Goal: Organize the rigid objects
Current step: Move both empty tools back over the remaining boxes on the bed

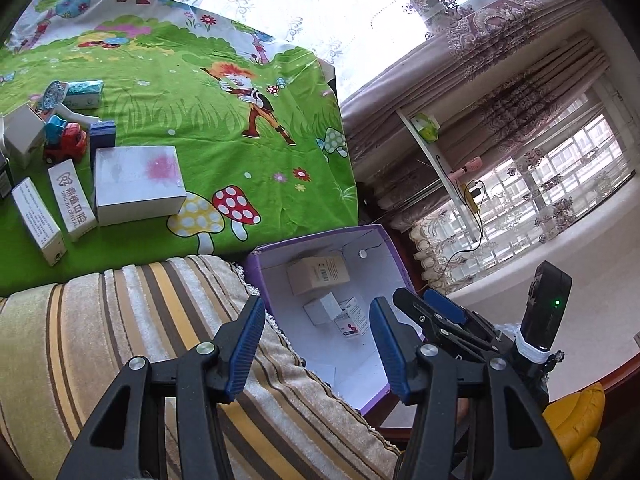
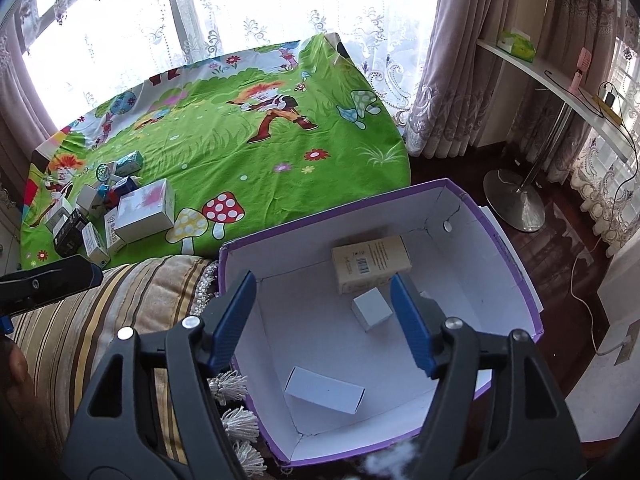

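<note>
A purple box with a white inside stands open beside the bed; it also shows in the left wrist view. Inside lie a tan carton, a small white cube box and a flat white box. Several small boxes and a red toy truck lie on the green cartoon sheet, next to a large white box. My left gripper is open and empty above the striped cushion and box edge. My right gripper is open and empty over the purple box.
A striped cushion with tassels lies between the bed and the purple box. A white shelf on a metal stand is at the right, with cables on the dark floor. Curtains and windows are behind. A yellow object sits at lower right.
</note>
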Demonstrator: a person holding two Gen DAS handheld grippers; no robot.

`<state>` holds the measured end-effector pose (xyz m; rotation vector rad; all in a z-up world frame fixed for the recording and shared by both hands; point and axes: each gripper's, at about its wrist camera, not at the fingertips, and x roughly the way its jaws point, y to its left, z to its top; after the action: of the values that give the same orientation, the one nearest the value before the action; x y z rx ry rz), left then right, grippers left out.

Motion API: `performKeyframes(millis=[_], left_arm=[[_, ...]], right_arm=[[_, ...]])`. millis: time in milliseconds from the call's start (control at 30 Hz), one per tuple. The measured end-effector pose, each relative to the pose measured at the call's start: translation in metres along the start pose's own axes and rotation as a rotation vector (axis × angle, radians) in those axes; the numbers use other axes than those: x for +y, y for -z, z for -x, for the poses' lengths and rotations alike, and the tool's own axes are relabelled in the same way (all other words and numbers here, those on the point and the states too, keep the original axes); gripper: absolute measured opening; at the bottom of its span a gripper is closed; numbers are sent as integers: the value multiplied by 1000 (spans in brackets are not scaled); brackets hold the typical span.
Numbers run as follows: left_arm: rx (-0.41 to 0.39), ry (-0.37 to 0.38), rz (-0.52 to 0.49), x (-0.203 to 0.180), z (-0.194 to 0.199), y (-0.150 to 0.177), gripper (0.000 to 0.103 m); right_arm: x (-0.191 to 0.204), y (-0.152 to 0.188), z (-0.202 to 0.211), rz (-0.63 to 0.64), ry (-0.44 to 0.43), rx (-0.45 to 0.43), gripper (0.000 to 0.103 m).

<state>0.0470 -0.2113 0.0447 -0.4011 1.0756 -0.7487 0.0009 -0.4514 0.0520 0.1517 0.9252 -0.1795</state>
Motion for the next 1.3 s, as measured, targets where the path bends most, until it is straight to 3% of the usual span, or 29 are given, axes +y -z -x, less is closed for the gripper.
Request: performKeyframes(millis=[267, 500, 867, 1300], left_arm=[[-73, -103, -11, 16, 29, 5, 56], [-126, -126, 28, 32, 58, 17, 56], [-178, -165, 56, 52, 93, 24, 57], [-221, -279, 124, 111, 135, 15, 59]], right_arm=[[27, -6, 10, 42, -51, -27, 76], [55, -5, 29, 99, -97, -57, 78], [86, -13, 66, 187, -92, -128, 84], [142, -29, 40, 264, -149, -79, 86]])
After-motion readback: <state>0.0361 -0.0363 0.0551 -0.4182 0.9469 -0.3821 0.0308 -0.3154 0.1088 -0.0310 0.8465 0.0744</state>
